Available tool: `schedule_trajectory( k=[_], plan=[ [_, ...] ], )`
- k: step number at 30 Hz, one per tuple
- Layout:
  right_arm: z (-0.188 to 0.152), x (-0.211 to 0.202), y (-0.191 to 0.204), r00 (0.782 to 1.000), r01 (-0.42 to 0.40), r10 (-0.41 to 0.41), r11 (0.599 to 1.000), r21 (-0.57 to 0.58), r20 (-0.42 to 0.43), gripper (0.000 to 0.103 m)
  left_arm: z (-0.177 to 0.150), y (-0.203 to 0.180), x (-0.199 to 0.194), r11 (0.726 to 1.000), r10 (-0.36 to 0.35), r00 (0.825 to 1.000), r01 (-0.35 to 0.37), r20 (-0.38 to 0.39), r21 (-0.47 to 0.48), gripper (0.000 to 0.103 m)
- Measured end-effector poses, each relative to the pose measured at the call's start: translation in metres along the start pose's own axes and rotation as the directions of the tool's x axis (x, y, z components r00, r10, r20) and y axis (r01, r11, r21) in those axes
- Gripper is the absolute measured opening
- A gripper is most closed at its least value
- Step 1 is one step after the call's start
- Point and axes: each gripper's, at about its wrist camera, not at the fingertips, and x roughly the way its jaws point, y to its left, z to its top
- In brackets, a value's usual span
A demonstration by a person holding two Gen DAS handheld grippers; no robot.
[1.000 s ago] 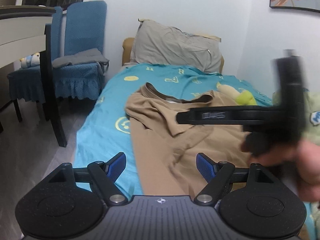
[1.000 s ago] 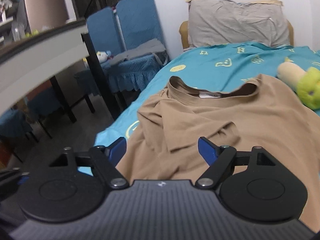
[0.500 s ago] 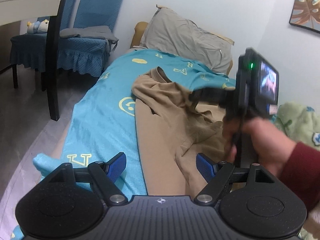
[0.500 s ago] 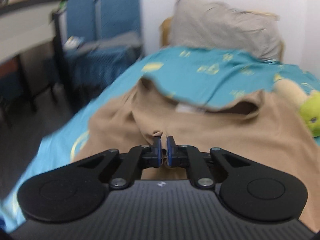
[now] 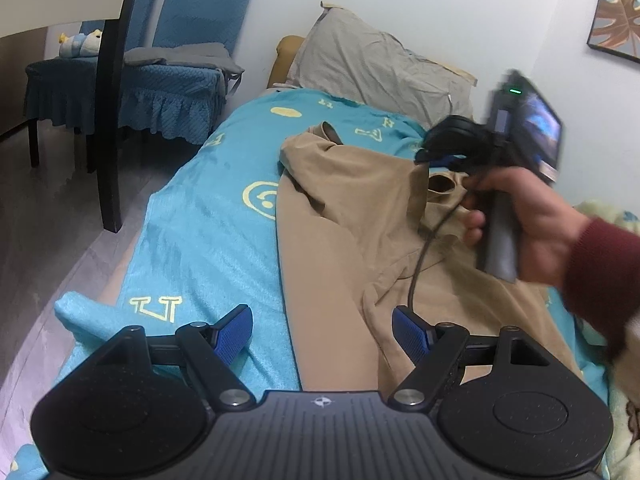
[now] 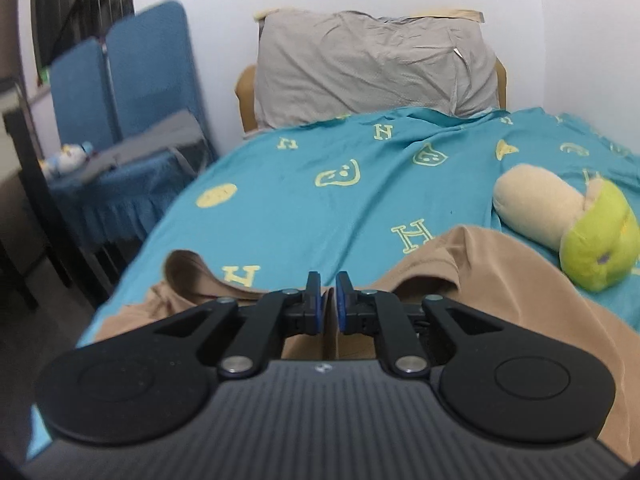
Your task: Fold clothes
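Bedroom with a single bed (image 5: 192, 240) under a teal sheet printed with yellow letters and smiley faces, white wall behind

Nearest in the left wrist view: left tool (image 5: 322, 330), blue pads spread wide, nothing between them, hovering over the near edge of a tan T-shirt (image 5: 332, 264) spread along the bed

Just beyond, to the right: a hand (image 5: 532, 220) in a dark red sleeve gripping the handle of the right tool (image 6: 328, 302), a black cable hanging from it down over the shirt

Right tool in its own view: jaws narrow and opening, a fold of the tan fabric standing between the pads and lifted off the bed; whether the pads press on it cannot be told for sure, though the cloth hangs from them

Shirt collar rumpled toward the left side of the bed, the sheet bare beyond it

Farther right: a beige and green plush toy (image 6: 568, 232) lying on the sheet, just beside the shirt's far edge

At the head of the bed: a grey pillow (image 6: 372, 68) propped against the wall

Left of the bed: blue-covered chairs (image 5: 168, 60), grey cloth draped over one seat
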Motion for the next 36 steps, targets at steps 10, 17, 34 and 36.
schedule_trajectory(
  k=[10,17,34,36],
  plan=[
    [-0.053,-0.058,-0.031,0.983,-0.094,0.145,0.928,0.361,-0.115,0.088,0.002,0.002,-0.007,1.000,0.022,1.000,-0.021,0.005,-0.018,0.079],
    [-0.083,-0.051,-0.029,0.979,-0.103,0.174,0.879,0.465,-0.111,0.080,0.002,0.005,-0.013,0.999,0.043,0.999,-0.043,0.011,-0.028,0.079],
    [-0.078,-0.082,-0.071,0.995,0.099,-0.090,0.882,0.461,-0.042,0.006,0.004,0.013,-0.018,0.996,0.017,0.999,-0.015,0.028,-0.091,0.079],
    [-0.076,-0.082,-0.072,0.992,0.116,-0.086,0.891,0.439,-0.088,0.008,0.003,0.009,-0.018,0.997,0.018,1.000,-0.017,0.018,-0.074,0.079]
  ],
)
